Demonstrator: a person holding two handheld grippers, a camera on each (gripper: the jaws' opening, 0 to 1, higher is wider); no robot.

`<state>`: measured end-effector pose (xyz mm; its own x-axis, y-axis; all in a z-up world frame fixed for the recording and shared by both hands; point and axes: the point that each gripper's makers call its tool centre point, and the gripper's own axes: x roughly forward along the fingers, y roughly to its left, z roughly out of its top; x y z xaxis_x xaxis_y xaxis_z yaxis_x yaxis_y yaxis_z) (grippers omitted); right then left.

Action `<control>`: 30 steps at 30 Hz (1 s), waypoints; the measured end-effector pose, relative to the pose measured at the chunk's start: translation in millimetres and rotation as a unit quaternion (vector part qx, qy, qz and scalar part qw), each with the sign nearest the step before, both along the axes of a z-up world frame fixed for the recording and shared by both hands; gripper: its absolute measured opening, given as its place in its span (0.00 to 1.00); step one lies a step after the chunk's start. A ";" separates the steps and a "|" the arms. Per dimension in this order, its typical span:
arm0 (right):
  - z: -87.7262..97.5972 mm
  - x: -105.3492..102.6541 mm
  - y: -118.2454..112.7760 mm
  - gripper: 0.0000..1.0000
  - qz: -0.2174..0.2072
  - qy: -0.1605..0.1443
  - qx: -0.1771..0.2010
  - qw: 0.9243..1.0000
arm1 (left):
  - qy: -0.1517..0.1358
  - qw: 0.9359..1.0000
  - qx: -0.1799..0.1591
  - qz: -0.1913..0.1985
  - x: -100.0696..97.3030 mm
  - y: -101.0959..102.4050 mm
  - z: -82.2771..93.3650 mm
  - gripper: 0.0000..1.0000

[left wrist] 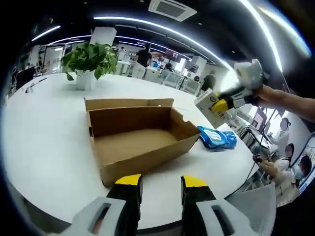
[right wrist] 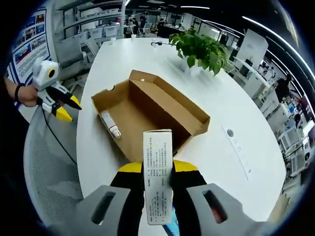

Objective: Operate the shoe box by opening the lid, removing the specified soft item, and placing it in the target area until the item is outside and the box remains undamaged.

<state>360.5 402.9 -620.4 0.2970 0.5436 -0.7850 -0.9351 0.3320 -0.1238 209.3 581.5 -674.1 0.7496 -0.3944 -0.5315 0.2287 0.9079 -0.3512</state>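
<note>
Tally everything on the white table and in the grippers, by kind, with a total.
Open brown cardboard shoe box: 1
Blue soft plastic pack: 1
Small white printed carton held in the right gripper: 1
Small tube inside the box: 1
Green potted plant in a white pot: 1
Total: 5

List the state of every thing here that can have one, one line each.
Shoe box: open, upright on the white table.
Small tube: lying inside the box.
White carton: lifted, clamped in the right claw.
Left claw: open, holding nothing.
Blue soft pack: lying on the table outside the box.
Potted plant: upright.
</note>
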 end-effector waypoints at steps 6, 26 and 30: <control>-14.9 -11.7 -36.1 0.18 -0.033 0.013 -0.006 0.999 | 0.005 1.000 0.005 -0.007 -0.4 -3.0 -2.3 0.31; -43.6 -24.1 -151.9 0.18 -0.124 0.028 -0.023 0.992 | 0.027 1.000 0.014 -0.005 4.5 -12.9 -16.6 0.31; -45.4 -23.0 -173.3 0.18 -0.140 0.030 -0.023 0.989 | 0.029 0.999 0.016 -0.008 7.0 -20.6 -16.5 0.31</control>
<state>337.5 229.6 -665.8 0.3832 0.4095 -0.8279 -0.8137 0.5738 -0.0928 216.3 560.9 -690.6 0.7108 -0.3880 -0.5868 0.2225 0.9153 -0.3357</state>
